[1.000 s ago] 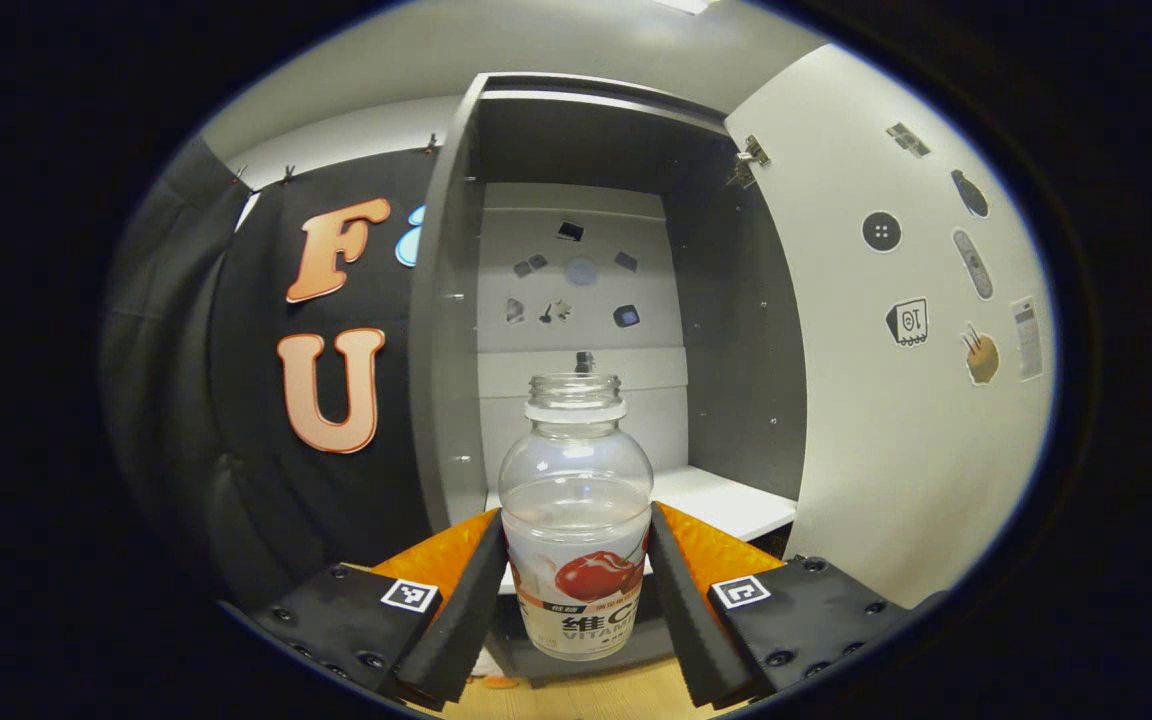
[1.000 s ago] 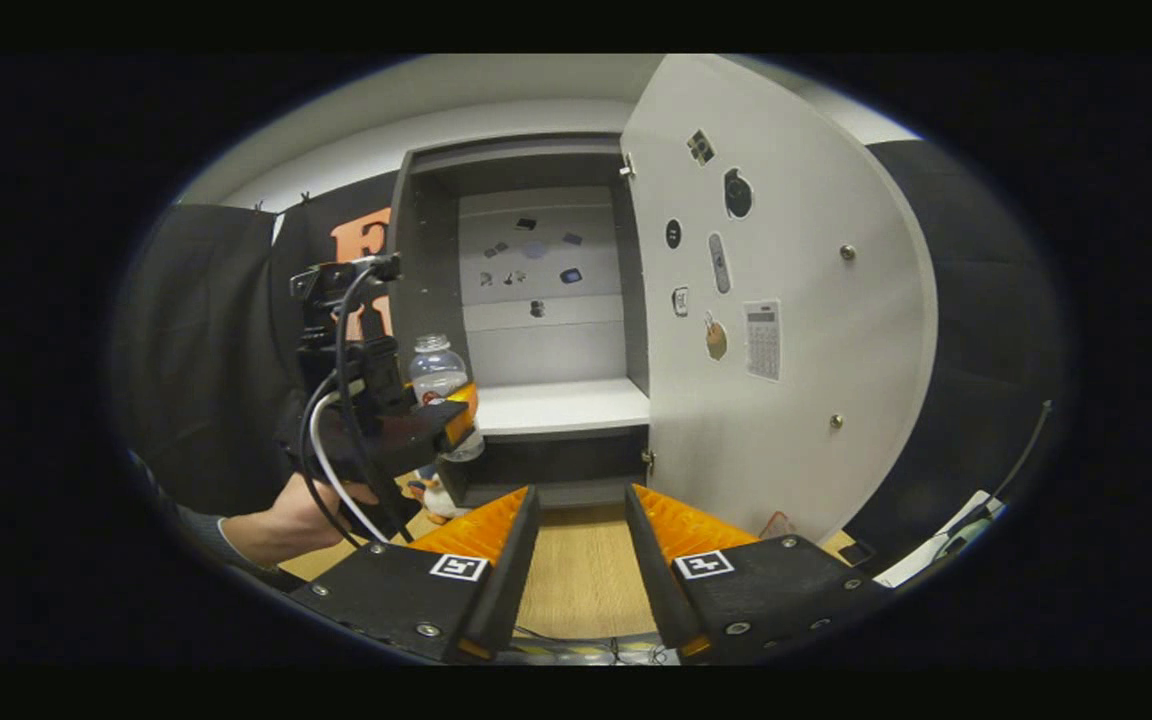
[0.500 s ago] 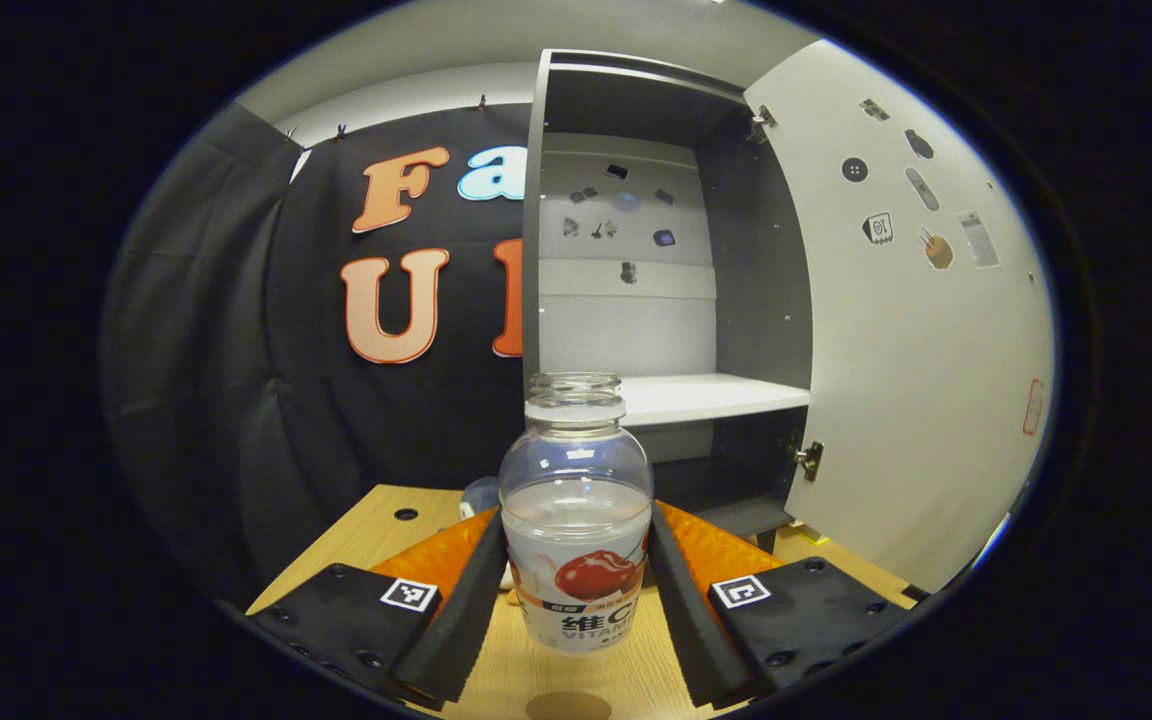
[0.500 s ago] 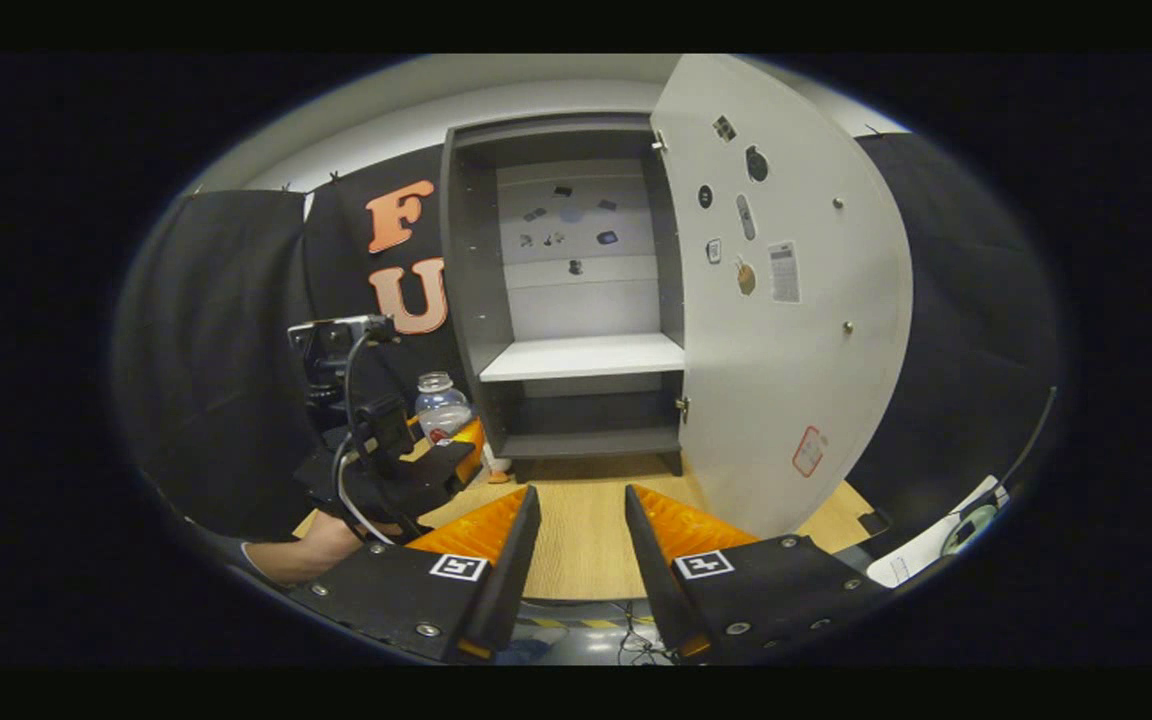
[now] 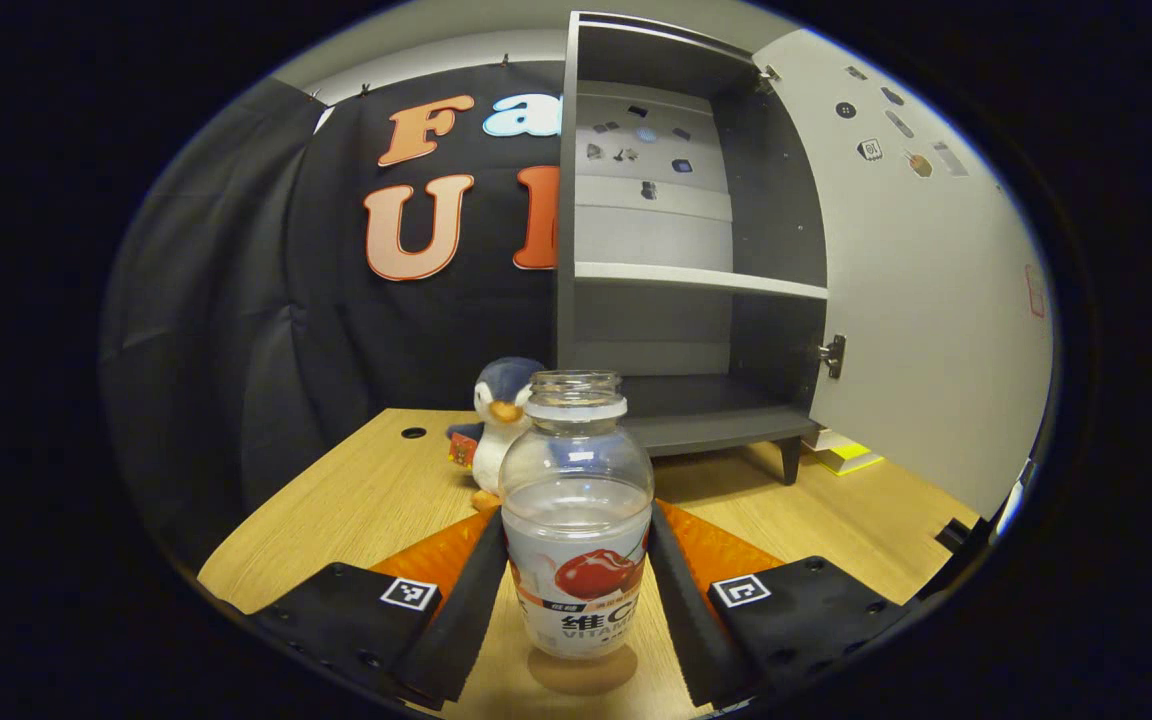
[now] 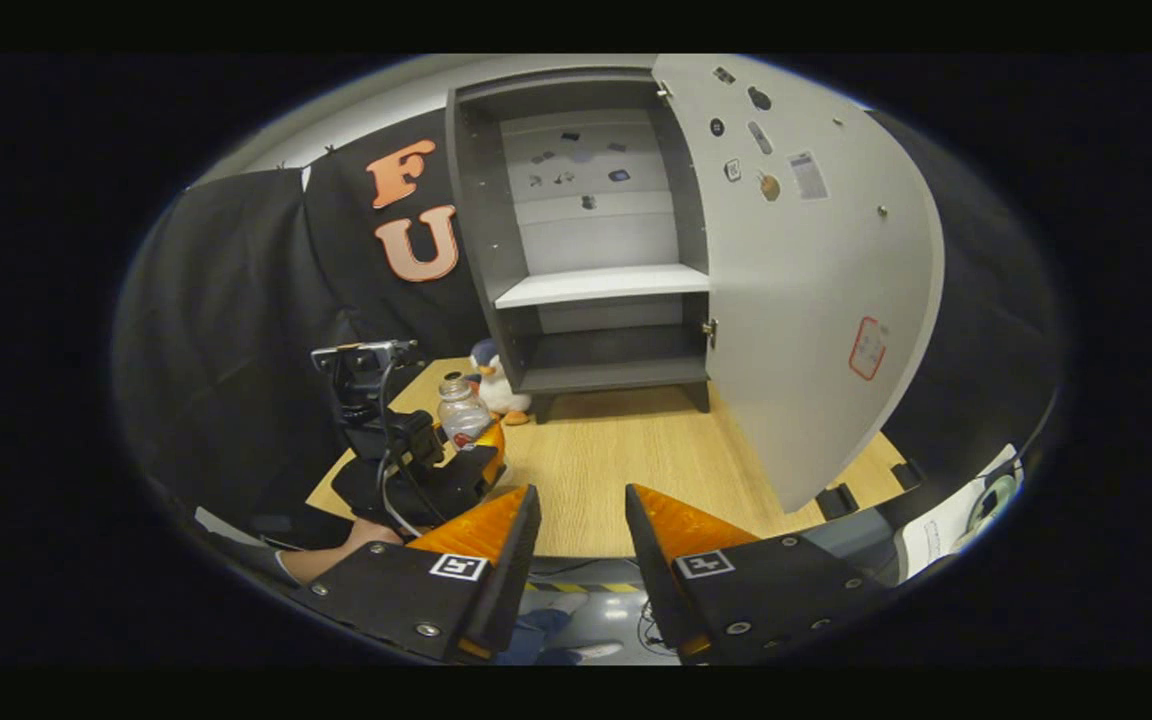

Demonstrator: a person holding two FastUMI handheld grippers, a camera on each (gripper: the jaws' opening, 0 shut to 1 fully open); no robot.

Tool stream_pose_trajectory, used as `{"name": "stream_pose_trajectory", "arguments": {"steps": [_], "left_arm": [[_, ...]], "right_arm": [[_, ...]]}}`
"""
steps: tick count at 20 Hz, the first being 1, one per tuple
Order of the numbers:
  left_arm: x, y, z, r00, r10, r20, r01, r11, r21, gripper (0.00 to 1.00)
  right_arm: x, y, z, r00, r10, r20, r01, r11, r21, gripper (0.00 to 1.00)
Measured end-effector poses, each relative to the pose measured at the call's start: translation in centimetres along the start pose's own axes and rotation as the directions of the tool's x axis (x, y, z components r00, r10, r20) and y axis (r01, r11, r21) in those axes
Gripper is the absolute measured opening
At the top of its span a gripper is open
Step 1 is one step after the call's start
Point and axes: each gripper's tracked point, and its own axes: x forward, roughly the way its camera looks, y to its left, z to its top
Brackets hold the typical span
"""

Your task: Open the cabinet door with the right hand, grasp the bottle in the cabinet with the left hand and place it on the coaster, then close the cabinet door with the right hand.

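1. Bottle (image 5: 576,520) sits upright between the left gripper (image 5: 576,590) fingers, both pads pressing its labelled lower body; the left gripper is clamped on it. A brown round patch under its base looks like the coaster (image 5: 581,668), so the bottle is at or just above it; I cannot tell whether it touches.
2. Handling, as a judgement: clear thin plastic, open mouth with no cap, and what seems a little liquid low down. It should be light, slightly squeezable and smooth, so a hard pinch could dent it and a tilt could spill. The straight labelled band below the shoulder is the right place to hold it; the rounded shoulder above would slip.
3. Right gripper (image 6: 581,560) hangs near the table (image 6: 626,470) edge with its fingers parted and nothing between them. From there the left gripper and bottle show at the table's left side.
4. Just behind the bottle stands a toy penguin (image 5: 494,420), apart from it.
5. Farther back, the cabinet (image 5: 676,300) stands open, its shelf bare, the door (image 6: 816,300) swung wide to the right and yet to be closed.
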Motion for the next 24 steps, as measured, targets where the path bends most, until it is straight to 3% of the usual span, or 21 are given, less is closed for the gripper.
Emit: {"name": "stream_pose_trajectory", "arguments": {"steps": [8,18,20,24], "left_arm": [[0.5,-0.5,-5.2,0.999,0.017,-0.045,-0.017,1.0,-0.002,0.85],[-1.0,-0.2,-5.9,0.996,0.067,-0.058,-0.064,0.997,0.044,0.89],[-0.9,-0.7,-5.6,0.997,0.046,-0.055,-0.043,0.998,0.05,0.95],[-1.1,-0.5,-5.5,0.998,0.041,-0.054,-0.039,0.999,0.037,0.95]], "right_arm": [[1.3,-0.2,-2.7,0.998,0.013,-0.066,-0.011,1.0,0.029,0.54],[1.2,-0.1,-3.2,0.997,0.034,-0.074,-0.029,0.997,0.066,0.55],[1.1,0.0,-3.4,0.996,0.038,-0.079,-0.033,0.997,0.066,0.56],[1.0,0.2,-3.7,0.996,0.045,-0.082,-0.039,0.997,0.068,0.56]]}}
